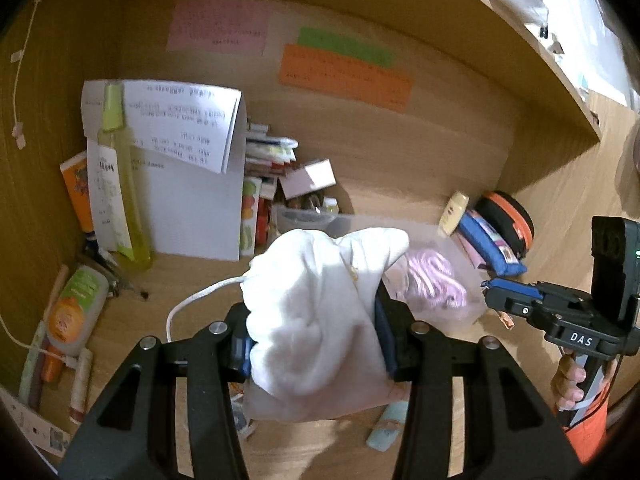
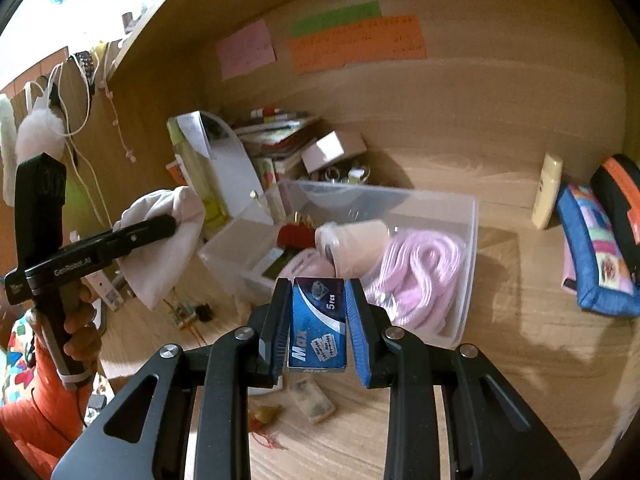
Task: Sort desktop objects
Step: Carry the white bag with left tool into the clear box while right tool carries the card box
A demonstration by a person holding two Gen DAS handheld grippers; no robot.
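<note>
Above desk | left tool [image 1: 316, 332] clamps white cloth [image 1: 320, 312] | right tool [image 2: 318, 320] grips blade box [image 2: 318, 324]

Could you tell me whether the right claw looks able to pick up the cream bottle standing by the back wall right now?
Probably not yet: the right claw is shut on a blue blade box. The desk around the cream bottle looks free, so the path seems clear once the box is set down.
</note>
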